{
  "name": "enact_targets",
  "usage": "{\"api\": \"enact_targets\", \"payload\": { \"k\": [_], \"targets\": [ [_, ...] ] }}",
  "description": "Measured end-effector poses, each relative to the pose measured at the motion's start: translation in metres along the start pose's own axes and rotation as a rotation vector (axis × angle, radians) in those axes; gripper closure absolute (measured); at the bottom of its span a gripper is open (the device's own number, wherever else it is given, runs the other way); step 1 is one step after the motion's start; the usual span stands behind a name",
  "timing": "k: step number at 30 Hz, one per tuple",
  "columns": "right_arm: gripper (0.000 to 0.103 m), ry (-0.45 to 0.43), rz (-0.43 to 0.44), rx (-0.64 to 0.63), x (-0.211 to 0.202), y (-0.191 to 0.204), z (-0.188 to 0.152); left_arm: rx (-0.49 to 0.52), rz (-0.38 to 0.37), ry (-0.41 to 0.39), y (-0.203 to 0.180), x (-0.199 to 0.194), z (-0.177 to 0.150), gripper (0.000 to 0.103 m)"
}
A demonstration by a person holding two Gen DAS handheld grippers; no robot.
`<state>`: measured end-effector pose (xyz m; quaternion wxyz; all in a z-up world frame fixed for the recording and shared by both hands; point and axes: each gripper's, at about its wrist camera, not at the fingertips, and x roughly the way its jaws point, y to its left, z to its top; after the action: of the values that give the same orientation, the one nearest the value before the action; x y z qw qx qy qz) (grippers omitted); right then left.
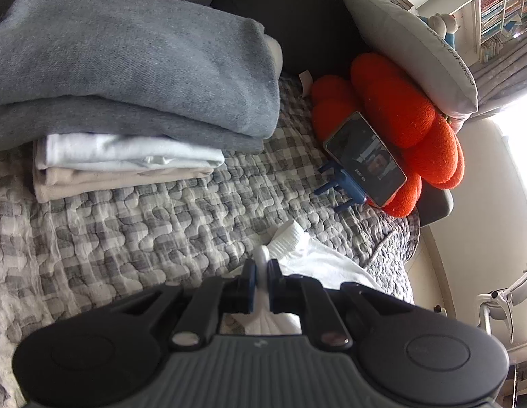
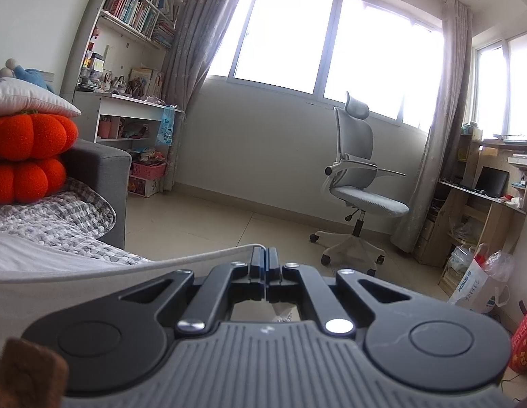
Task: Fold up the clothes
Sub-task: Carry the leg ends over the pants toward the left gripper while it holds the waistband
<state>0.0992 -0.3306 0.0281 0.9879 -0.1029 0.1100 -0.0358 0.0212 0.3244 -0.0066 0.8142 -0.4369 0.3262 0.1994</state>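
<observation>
Left tool (image 1: pixel 261 273) low over the bed, fingers pinched on a fold of the white garment (image 1: pixel 318 261), which lies on the checked quilt (image 1: pixel 144 231) toward the bed's edge. Beyond: stack of folded clothes (image 1: pixel 127 102), grey on top, white and beige beneath. Phone (image 1: pixel 365 159) propped against orange cushion (image 1: pixel 399 112).

Right tool (image 2: pixel 266 260) level, pointing across the room, fingers pressed together on the garment's hem (image 2: pixel 195 258), cloth stretched leftward to the bed. Office chair (image 2: pixel 358 183) stands beyond, well apart.

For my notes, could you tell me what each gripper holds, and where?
Both grip one white garment: left gripper near its ribbed cuff, right gripper on an edge.
</observation>
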Motion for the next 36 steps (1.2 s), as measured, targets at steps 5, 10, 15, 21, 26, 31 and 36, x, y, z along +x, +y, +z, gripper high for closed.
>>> {"api": "enact_targets", "payload": {
  "k": [5, 10, 15, 21, 26, 31, 36],
  "targets": [
    [0.103, 0.036, -0.010, 0.014, 0.023, 0.009, 0.004, 0.018, 0.030, 0.038, -0.010, 0.016, 0.007, 0.096],
    [0.103, 0.071, -0.017, 0.017, 0.043, 0.017, 0.007, 0.027, 0.052, 0.062, -0.019, 0.030, 0.018, 0.096],
    [0.103, 0.125, -0.020, 0.025, 0.067, 0.021, 0.010, 0.051, 0.090, 0.115, -0.035, 0.056, 0.030, 0.096],
    [0.103, 0.199, -0.010, -0.002, 0.095, 0.031, 0.011, 0.119, 0.126, 0.153, -0.060, 0.085, 0.043, 0.095],
    [0.103, 0.245, -0.013, -0.002, 0.116, 0.034, 0.014, 0.132, 0.133, 0.177, -0.070, 0.106, 0.055, 0.095],
    [0.103, 0.291, -0.025, -0.001, 0.137, 0.034, 0.013, 0.123, 0.145, 0.190, -0.073, 0.125, 0.064, 0.095],
    [0.103, 0.337, -0.032, -0.015, 0.160, 0.036, 0.010, 0.099, 0.157, 0.192, -0.073, 0.143, 0.070, 0.095]
  ]
}}
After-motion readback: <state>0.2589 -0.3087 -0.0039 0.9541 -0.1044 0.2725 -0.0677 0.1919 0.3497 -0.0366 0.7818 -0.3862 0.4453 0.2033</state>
